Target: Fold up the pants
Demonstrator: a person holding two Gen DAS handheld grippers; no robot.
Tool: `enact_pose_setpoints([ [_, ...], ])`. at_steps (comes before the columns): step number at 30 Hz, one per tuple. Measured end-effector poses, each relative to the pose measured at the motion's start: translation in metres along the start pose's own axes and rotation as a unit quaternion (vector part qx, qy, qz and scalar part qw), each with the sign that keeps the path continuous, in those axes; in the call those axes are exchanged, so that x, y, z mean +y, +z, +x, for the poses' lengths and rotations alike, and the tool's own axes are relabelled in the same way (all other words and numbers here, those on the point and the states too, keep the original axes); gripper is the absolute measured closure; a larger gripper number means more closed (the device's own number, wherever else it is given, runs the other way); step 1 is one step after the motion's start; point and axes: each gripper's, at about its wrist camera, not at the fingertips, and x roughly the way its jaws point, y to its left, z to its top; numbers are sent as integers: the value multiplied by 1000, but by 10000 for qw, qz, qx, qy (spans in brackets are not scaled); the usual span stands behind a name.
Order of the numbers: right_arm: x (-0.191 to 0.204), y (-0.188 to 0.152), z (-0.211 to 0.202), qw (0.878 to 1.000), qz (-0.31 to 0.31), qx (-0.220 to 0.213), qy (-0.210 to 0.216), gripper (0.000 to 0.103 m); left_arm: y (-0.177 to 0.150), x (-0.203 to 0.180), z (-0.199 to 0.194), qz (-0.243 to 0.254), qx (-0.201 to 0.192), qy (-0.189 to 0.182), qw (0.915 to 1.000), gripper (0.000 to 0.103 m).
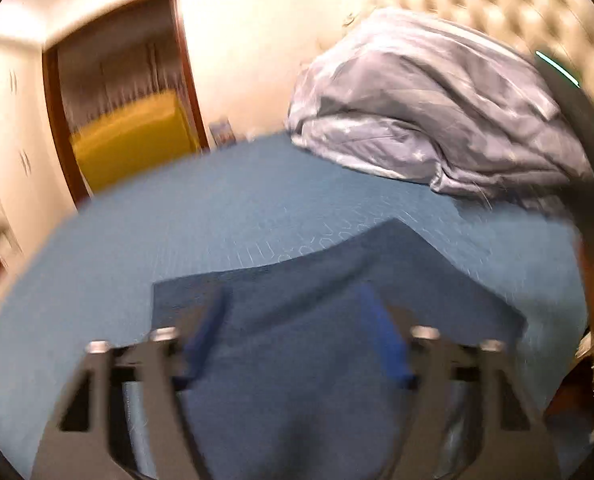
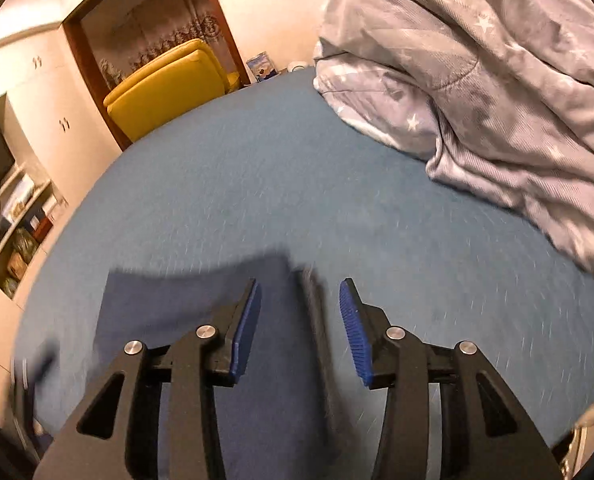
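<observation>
Soft, limp dark-blue cotton pants lie on the blue bed; both the left gripper and the right gripper hover half-open and empty. Best pinched at an edge or corner.

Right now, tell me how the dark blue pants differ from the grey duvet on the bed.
The pants lie flat and smooth near the fingers; the duvet is bunched in a tall heap at the far end by the headboard. The pants are plain dark blue; the duvet is pale grey with white stars. The pants show straight edges; the duvet is all soft creases. Both rest on the blue bed sheet.
</observation>
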Motion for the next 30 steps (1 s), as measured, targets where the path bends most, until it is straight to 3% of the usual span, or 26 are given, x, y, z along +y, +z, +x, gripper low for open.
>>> enact_pose_setpoints([
  [1, 11, -16, 3, 9998, -117, 45, -131, 57, 9, 12, 17, -81, 199, -259, 9994, 69],
  [3, 28, -36, 12, 9987, -338, 143, -364, 57, 23, 26, 55, -265, 592, -932, 9935, 81],
  [6, 26, -63, 38, 9940, -503, 398, -881, 57, 29, 22, 114, -326, 1190, -1582, 9797, 90],
  [8, 19, -66, 45, 9947, -391, 465, -825, 56, 26, 5, 157, -96, 1741, -1844, 9673, 90],
  [11, 21, -66, 48, 9927, -578, 505, -935, 56, 27, -3, 195, 176, 1855, -1484, 9712, 93],
  [14, 19, -66, 49, 9927, -551, 543, -926, 56, 42, 23, 200, -295, 1712, -1093, 9787, 93],
  [16, 20, -67, 49, 9919, -629, 545, -955, 55, 43, 43, 176, -574, 1579, -1277, 9775, 92],
  [18, 20, -66, 49, 9916, -659, 545, -975, 54, 33, 52, 148, -543, 1582, -1433, 9754, 86],
  [20, 18, -66, 49, 9915, -610, 558, -1000, 44, 13, 56, 133, -494, 1694, -1445, 9736, 83],
  [23, 5, -66, 53, 9930, -287, 649, -943, 36, -5, 70, 154, -407, 2013, -712, 9761, 82],
  [25, 4, -63, 50, 9933, -216, 691, -902, 36, 8, 93, 161, -831, 1798, -289, 9798, 81],
  [27, 11, -58, 43, 9915, -419, 620, -1064, 37, 28, 94, 145, -802, 1257, -53, 9888, 73],
  [28, 15, -52, 37, 9912, -461, 532, -1118, 38, 34, 88, 135, -611, 1069, -77, 9924, 64],
  [30, 21, -35, 25, 9943, -397, 289, -950, 38, 32, 74, 115, -347, 955, -297, 9944, 64],
])
